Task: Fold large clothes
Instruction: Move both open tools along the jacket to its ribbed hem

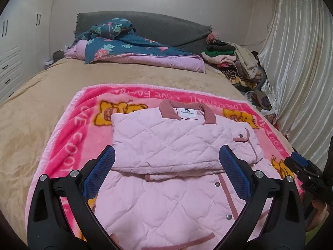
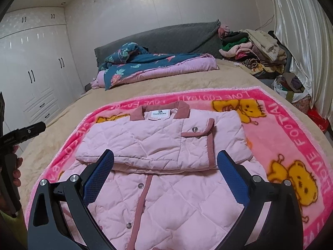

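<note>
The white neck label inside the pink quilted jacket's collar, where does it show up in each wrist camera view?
Left wrist view: the white neck label sits just right of centre, above the folded sleeves, between the dusty-rose collar flaps.
Right wrist view: the label sits just left of centre, upper middle.
Shared landmark: the grey padded headboard behind the bed.

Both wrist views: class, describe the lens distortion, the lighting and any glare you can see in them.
Left wrist view: fisheye bends the beige plush bedspread into a dome, corners black; soft even light, sheen on the cream satin curtain. Right wrist view: same bulge, the white panelled wardrobe curves, small bright glints on its doors; the pale pink quilted jacket stays sharp, without hard shadows.
</note>
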`<state>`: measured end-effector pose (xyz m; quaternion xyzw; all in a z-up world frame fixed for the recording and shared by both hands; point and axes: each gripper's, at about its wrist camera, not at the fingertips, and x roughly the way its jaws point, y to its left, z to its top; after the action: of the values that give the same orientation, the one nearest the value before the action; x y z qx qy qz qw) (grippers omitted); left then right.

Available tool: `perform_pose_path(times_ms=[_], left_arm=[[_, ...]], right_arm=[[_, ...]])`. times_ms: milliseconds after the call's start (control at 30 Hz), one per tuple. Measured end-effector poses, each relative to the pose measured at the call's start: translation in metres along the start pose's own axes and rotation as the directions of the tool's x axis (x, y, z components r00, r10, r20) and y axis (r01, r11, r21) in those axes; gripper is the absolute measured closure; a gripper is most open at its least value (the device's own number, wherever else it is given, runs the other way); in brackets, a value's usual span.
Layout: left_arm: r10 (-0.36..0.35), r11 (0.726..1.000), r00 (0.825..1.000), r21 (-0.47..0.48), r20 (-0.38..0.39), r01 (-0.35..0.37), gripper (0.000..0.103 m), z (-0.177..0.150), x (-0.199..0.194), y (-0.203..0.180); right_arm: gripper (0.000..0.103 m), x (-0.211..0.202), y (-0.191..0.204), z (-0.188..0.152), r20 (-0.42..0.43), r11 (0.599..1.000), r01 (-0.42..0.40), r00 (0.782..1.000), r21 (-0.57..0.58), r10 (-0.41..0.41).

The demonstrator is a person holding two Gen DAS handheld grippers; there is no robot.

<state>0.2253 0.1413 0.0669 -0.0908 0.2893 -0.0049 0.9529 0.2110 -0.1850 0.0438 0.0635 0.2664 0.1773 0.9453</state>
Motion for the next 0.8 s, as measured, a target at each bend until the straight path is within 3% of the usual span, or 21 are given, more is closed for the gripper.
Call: perform_pose_path(times_ms=[467, 800], left_arm=[[0.008, 0.999, 1.0, -0.047, 0.009, -0.008, 0.009, -0.041, -0.033, 0.003], [0.057, 0.997, 0.998, -0.05, -0.027, -0.058, 0.009, -0.069, -0.044, 0.008]], right_arm=[[0.004, -0.03, 0.001, -0.005, 0.019, 1.0, -0.017, 1.0, -0.021, 0.017], [0.004, -0.051, -0.005, -0.021, 0.005, 0.999, -0.013, 1.0, -0.035, 0.013]])
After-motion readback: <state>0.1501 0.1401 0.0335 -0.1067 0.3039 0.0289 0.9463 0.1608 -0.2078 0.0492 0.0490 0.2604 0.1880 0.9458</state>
